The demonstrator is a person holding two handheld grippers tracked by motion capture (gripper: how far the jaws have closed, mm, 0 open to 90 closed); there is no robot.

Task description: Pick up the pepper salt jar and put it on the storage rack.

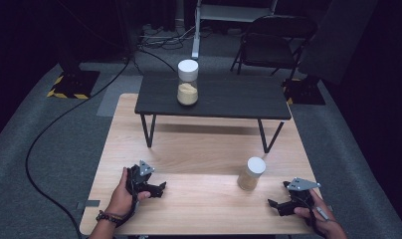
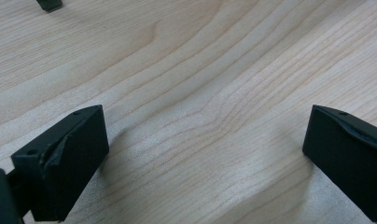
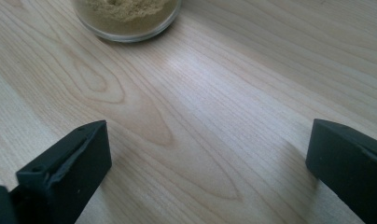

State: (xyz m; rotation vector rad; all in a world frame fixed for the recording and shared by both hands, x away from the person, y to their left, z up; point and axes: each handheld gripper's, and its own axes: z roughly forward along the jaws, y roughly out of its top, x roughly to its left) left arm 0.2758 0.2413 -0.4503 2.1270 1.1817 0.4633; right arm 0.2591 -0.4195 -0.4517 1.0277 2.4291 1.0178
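Two claws are resting low on the wooden counter (image 1: pixel 199 149), and the near jar (image 1: pixel 251 173) of tan powder with a white lid is standing upright toward the right side, just ahead and left of the right claw (image 1: pixel 278 206) and well apart from the left claw (image 1: pixel 159 189). Both are holding their jaws wide apart with nothing between them, and in the right gripper view the jar base (image 3: pixel 126 18) is sitting ahead, left of centre. Judging by this, the right hand (image 1: pixel 321 219) is nearer and would be reaching forward and slightly left.

Recording lab: dark curtained walls, grey carpet (image 1: pixel 50 124), floor cables (image 1: pixel 45 134), hazard-taped stand base (image 1: pixel 73 83), folding chair (image 1: pixel 271 42).
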